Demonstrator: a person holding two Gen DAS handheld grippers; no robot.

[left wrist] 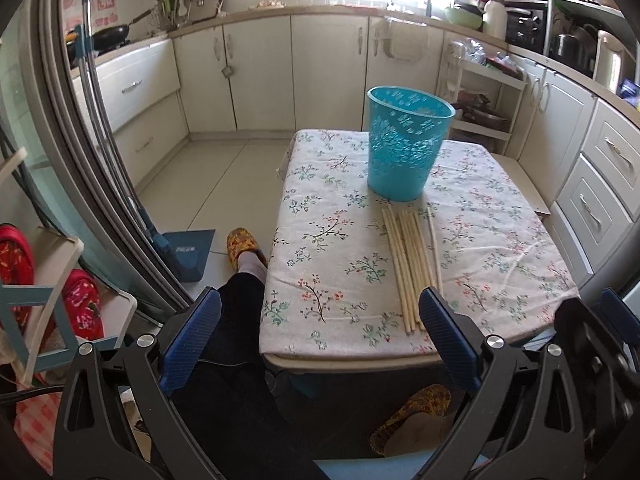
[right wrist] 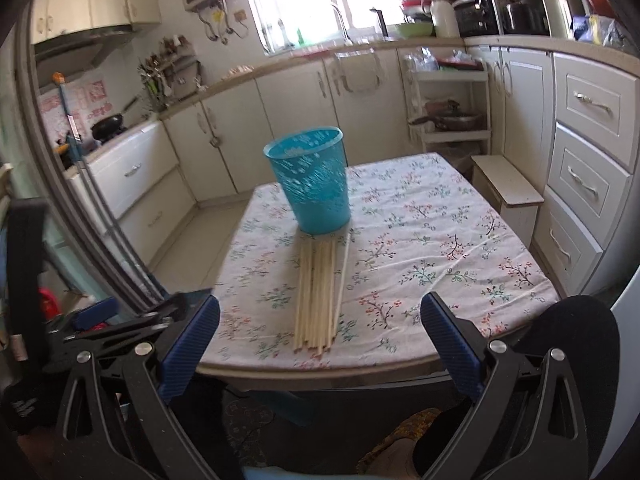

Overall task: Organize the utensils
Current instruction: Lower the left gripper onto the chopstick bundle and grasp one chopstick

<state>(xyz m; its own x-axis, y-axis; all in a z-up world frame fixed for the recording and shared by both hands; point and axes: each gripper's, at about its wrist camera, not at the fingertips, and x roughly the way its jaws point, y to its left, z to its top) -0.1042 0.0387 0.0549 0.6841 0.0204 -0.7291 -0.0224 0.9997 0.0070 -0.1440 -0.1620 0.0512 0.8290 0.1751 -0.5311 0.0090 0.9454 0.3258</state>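
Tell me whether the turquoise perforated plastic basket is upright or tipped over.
Upright. The turquoise perforated plastic basket stands on its narrow base on the floral tablecloth, open rim facing up, just beyond the pale wooden chopsticks.

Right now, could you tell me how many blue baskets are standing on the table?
1. The blue basket stands upright on the floral tablecloth, toward the far side, just beyond the far ends of the chopsticks. Nothing on the table hides another.
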